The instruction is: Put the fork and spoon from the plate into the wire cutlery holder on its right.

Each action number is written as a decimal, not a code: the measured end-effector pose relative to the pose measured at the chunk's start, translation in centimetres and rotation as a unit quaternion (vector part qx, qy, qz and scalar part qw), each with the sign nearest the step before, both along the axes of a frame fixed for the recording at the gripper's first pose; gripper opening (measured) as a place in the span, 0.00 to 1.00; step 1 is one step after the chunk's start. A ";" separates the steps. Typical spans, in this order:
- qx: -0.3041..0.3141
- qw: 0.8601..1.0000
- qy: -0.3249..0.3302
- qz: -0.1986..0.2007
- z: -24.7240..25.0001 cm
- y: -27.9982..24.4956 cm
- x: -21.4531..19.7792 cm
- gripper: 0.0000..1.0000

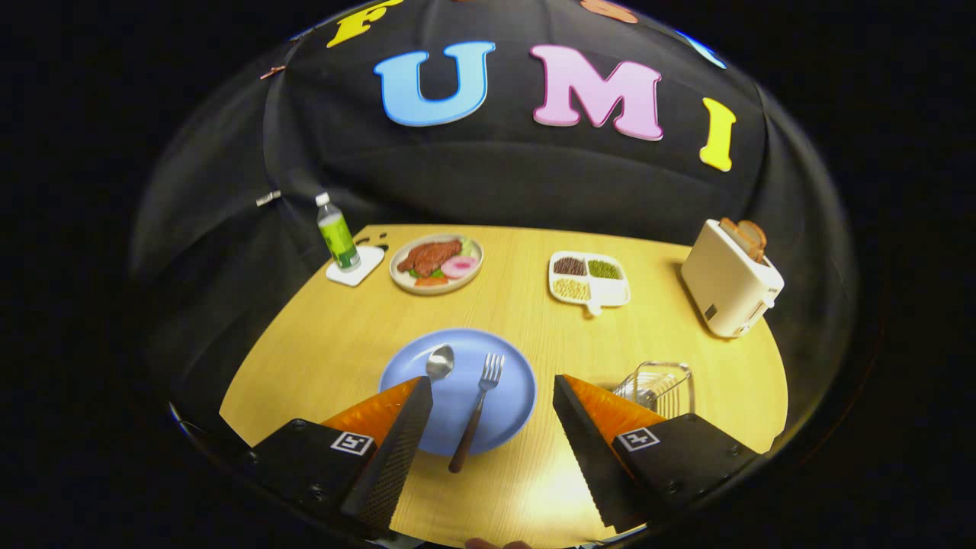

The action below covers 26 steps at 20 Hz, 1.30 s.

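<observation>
A blue plate [499, 396] lies on the wooden table just ahead of my fingers. A fork [477, 408] with a dark handle rests on it, its tines pointing away and its handle end hanging over the near rim. A spoon [440, 361] lies to the left of the fork, its handle hidden behind my left finger. The wire cutlery holder [657, 385] stands to the right of the plate, partly behind my right finger. My gripper [492, 389] is open above the plate's near side, with the fork in the gap between the fingers and nothing held.
Along the back of the table [518, 488] stand a green bottle [337, 241] on a white coaster, a plate of food [436, 262], a white divided dish of grains [588, 280] and a white toaster [730, 283] with toast at the right.
</observation>
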State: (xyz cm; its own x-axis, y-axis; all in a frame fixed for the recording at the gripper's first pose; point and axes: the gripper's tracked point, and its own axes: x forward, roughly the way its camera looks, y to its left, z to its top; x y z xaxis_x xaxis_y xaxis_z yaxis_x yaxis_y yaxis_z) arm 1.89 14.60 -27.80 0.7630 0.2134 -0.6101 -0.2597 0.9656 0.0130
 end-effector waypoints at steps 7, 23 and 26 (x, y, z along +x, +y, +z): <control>-0.076 0.995 0.069 0.008 -7.7 0.4 1.1 0.99; -0.058 0.970 0.233 0.034 -13.1 1.5 1.6 0.11; -0.050 0.966 0.250 0.046 -12.8 1.2 1.0 0.07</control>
State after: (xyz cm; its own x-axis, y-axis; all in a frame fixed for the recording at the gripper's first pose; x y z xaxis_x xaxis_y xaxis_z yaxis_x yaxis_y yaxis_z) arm 2.92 15.78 -40.62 0.3474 0.1869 -0.9189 -0.3307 0.9414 0.0664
